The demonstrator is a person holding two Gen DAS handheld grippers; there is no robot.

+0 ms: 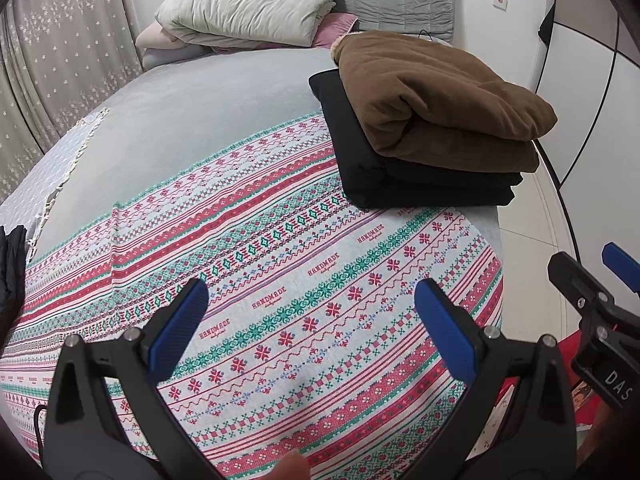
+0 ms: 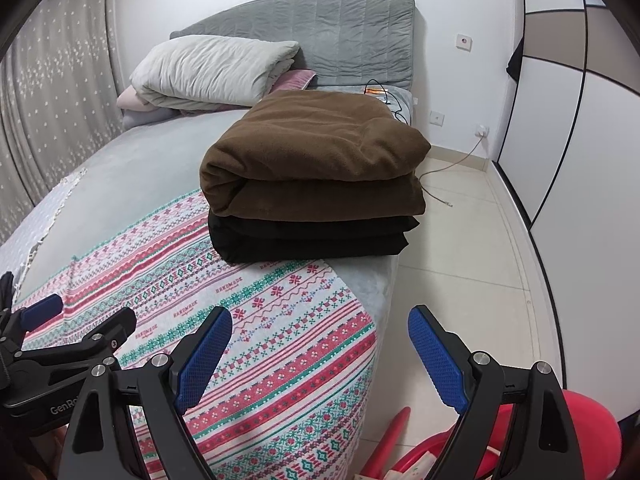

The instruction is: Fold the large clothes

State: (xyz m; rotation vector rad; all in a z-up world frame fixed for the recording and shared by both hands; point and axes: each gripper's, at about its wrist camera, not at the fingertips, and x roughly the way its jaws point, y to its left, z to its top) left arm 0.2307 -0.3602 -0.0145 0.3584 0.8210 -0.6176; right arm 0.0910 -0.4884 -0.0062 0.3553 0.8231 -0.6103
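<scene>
A folded brown garment (image 1: 440,96) (image 2: 316,160) lies on a folded black garment (image 1: 404,176) (image 2: 312,236) at the right side of the bed. Both rest partly on a patterned red, green and white cloth (image 1: 280,300) (image 2: 256,344) spread flat over the bed. My left gripper (image 1: 312,300) is open and empty above the patterned cloth; it also shows in the right wrist view (image 2: 80,316). My right gripper (image 2: 320,328) is open and empty over the bed's right edge; it also shows in the left wrist view (image 1: 588,268). A dark garment (image 1: 10,272) lies at the far left edge.
Pillows and a folded quilt (image 1: 248,12) (image 2: 212,68) lie by the grey headboard (image 2: 320,32). A curtain (image 1: 48,60) hangs at the left. A wardrobe (image 2: 580,160) and tiled floor (image 2: 460,264) are at the right. A red plastic object (image 2: 520,440) sits on the floor below my right gripper.
</scene>
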